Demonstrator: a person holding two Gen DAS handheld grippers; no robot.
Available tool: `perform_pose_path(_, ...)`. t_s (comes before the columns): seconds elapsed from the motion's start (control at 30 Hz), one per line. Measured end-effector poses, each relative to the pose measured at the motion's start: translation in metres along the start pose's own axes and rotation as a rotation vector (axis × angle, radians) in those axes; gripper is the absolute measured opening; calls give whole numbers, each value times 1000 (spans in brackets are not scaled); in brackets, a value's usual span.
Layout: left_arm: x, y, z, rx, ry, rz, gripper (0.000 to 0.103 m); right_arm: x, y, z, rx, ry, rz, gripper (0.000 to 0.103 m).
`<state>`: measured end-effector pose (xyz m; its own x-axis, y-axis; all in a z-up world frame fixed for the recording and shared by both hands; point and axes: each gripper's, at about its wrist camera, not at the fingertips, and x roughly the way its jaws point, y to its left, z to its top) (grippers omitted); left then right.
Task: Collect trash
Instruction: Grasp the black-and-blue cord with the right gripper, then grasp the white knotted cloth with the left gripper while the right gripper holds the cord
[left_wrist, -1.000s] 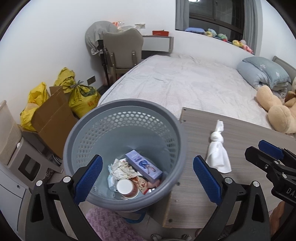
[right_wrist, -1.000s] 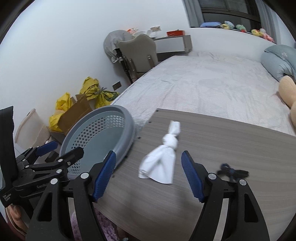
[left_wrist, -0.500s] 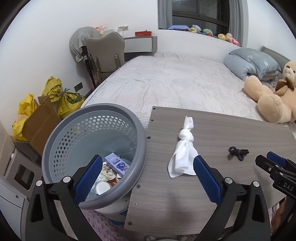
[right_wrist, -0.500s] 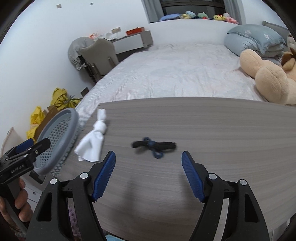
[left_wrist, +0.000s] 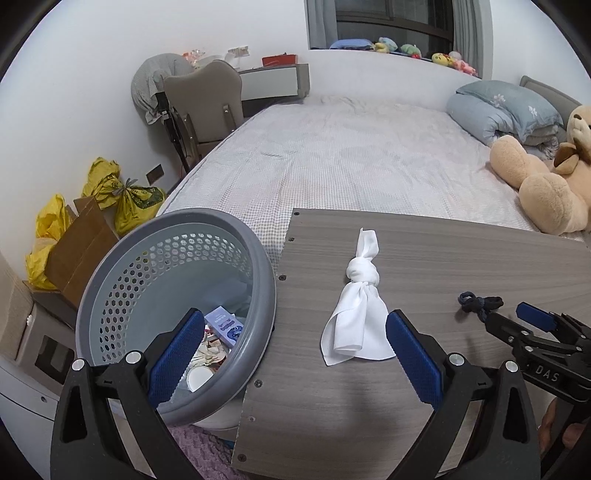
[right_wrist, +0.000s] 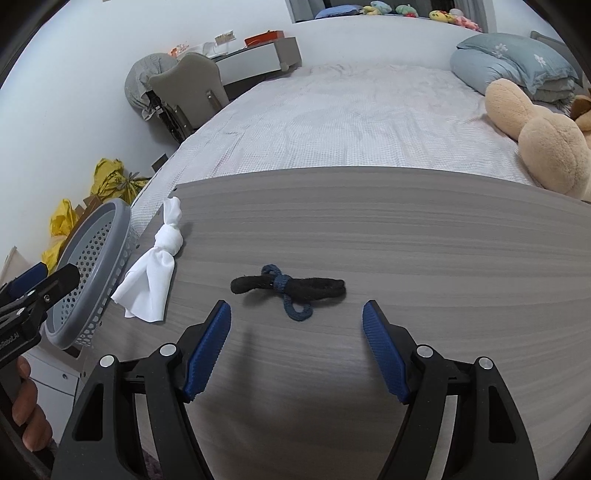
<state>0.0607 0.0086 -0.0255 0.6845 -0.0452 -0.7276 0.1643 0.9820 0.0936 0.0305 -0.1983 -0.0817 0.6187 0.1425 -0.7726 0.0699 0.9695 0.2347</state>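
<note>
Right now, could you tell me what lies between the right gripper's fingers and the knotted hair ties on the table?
Only bare wood-grain table: the right wrist view shows nothing between the right gripper and the knotted hair ties.

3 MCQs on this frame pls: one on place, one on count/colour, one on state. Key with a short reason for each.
1. Where does the knotted white cloth lie?
A. in the bin
B. on the table near the grey bin
C. on the bed

2. How many loose items lie on the table?
A. two
B. four
C. none

3. The right gripper is:
A. shut on the cloth
B. open, holding nothing
C. shut on the hair ties

Key: 1 B, the cloth rests on the wood by the bin's rim. 2 A, only the cloth and the black and blue hair ties. 3 B, its jaws stand apart, short of the ties.
</note>
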Motion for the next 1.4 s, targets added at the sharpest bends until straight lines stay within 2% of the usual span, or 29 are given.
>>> perform_pose_path(0.57, 8, 6, 0, -18, 16, -20, 97, 33, 25, 15, -62, 48, -80, 70)
perform_pose_path(0.77, 7, 9, 0, -29, 16, -27, 97, 33, 29, 12, -89, 42, -114, 63)
perform_pose_path(0.97, 7, 10, -1, -35, 19, -33, 97, 28, 28, 7, -92, 31, -127, 48)
perform_pose_path(1.07, 6, 8, -2, -32, 19, -34, 97, 26, 27, 7, -90, 28, -118, 34)
perform_pose_path(1.1, 6, 8, -2, -30, 19, -34, 97, 26, 26, 6, -91, 28, -115, 29)
perform_pose_path(1.17, 6, 7, -2, -29, 19, -34, 97, 25, 26, 6, -96, 28, -104, 8)
perform_pose_path(1.4, 6, 3, -3, -20, 22, -31, 97, 16, 22, 8, -65, -6, -52, 6)
